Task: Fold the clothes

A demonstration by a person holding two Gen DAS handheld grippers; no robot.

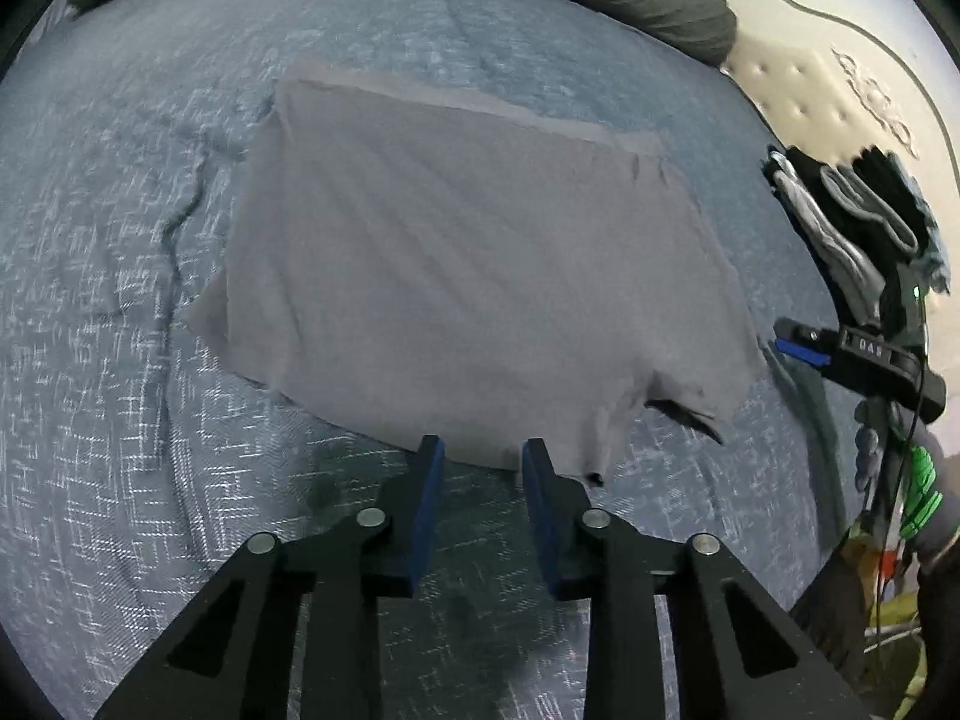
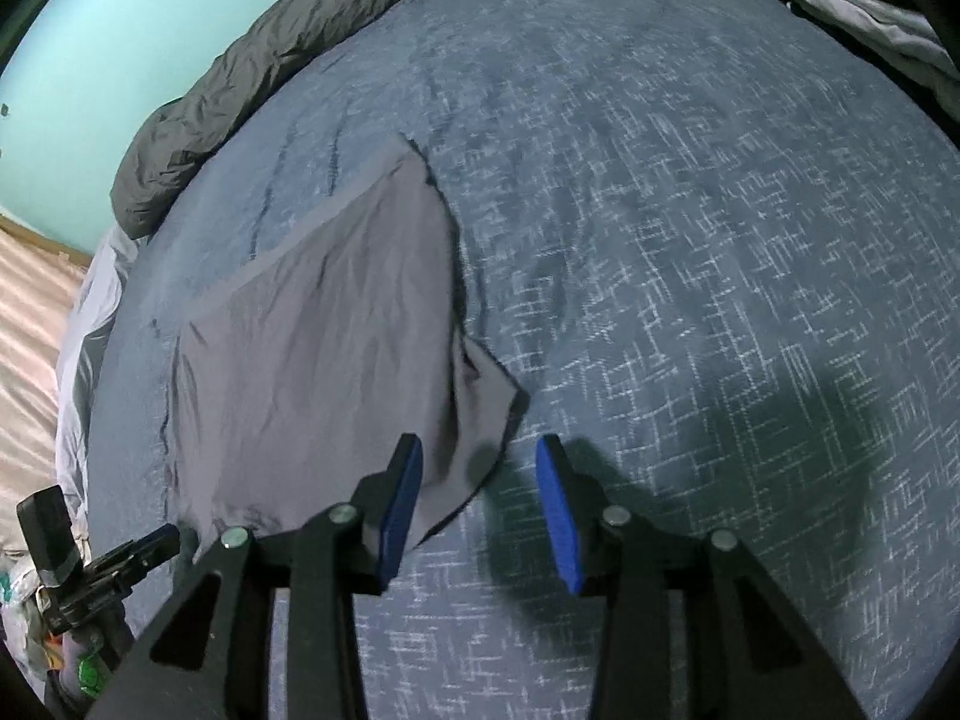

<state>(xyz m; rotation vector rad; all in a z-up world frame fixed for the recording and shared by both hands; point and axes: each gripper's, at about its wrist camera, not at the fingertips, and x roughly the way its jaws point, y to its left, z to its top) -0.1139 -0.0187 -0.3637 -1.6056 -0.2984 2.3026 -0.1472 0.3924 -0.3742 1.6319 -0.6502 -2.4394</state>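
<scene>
Jaws of both grippers parted, nothing held | left gripper and right gripper poised at near hem | grey garment spread flat on bed | no fold judged made yet; folded pile set aside.

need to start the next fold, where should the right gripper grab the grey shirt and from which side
Probably the loose sleeve flap of the grey shirt, sticking out sideways past the body's edge. It lies right ahead of the open right gripper, so come in low from the near edge of the blue bedspread and pinch its tip. The left gripper, also open, faces the near hem.
</scene>
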